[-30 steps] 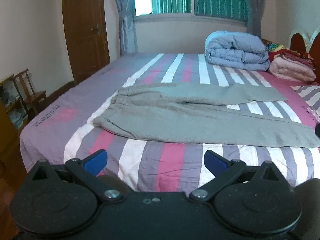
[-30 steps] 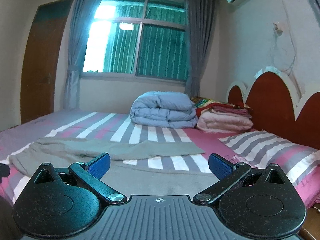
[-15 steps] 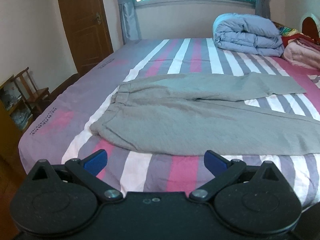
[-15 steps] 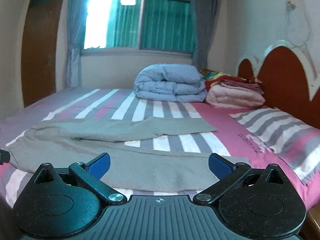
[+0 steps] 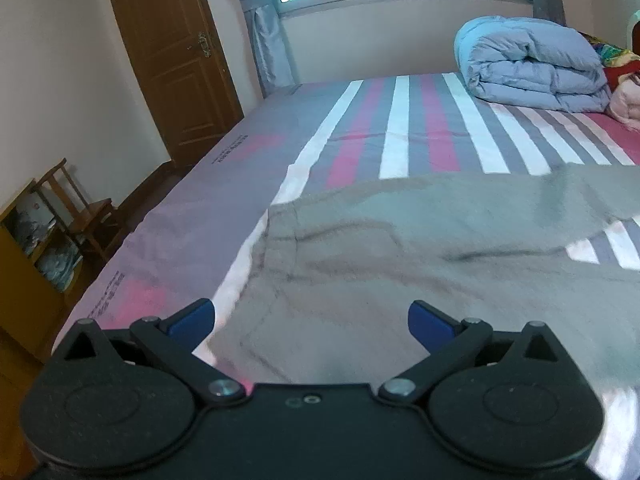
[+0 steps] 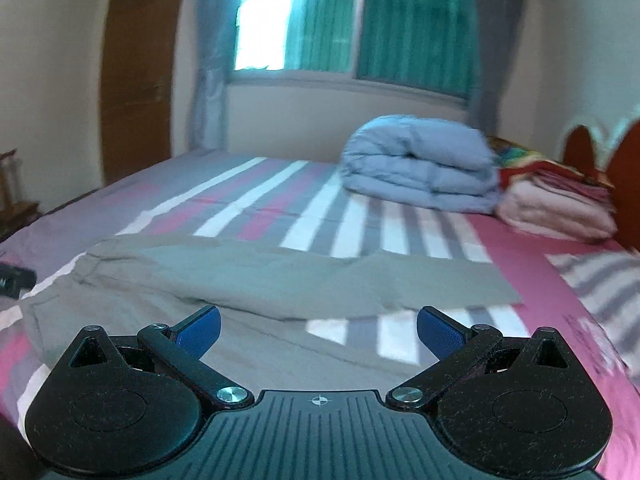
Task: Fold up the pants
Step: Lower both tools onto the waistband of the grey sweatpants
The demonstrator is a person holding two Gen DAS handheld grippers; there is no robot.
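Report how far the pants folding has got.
Done: the grey pants lie spread flat on the striped bed, legs apart, no fold made. In hand: nothing is gripped; the left gripper is open over the waistband end, the right gripper open above the near leg. Left: every fold, starting with laying one leg over the other.

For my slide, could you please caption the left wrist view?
Open left gripper above grey pants on striped bed.
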